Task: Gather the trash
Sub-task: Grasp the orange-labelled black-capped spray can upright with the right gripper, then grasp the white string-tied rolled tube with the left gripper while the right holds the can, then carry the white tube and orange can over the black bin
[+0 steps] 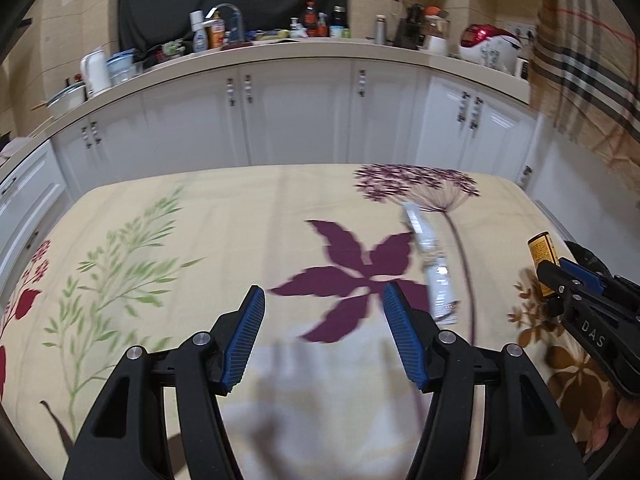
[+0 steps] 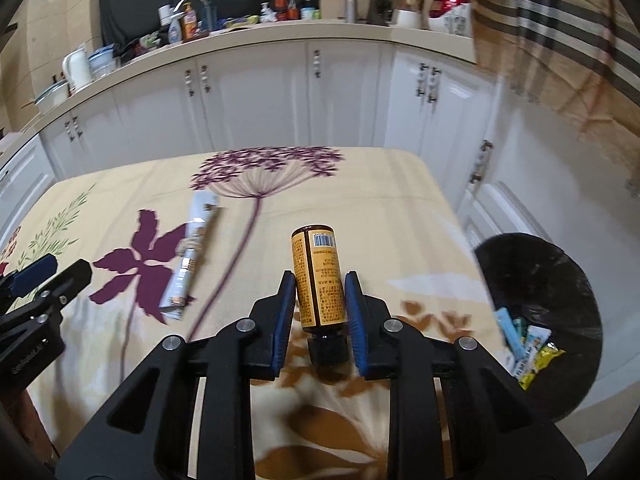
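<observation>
Off the table's right edge, black bin (image 2: 560, 280) holds wrappers (image 2: 528, 348). Right gripper (image 2: 320, 312) pinches amber bottle (image 2: 320, 276); left gripper (image 1: 324, 332) spread near flattened tube (image 1: 432, 264).

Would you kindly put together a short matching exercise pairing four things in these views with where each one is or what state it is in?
Column one:
1. brown bottle
2. white tube
3. left gripper
4. black bin

Column two:
A. open, holding nothing
B. lying flat on the floral tablecloth
C. beside the table, wrappers inside
D. clamped in the right gripper

Pairs: 1-D, 2-B, 3-A, 4-C
</observation>
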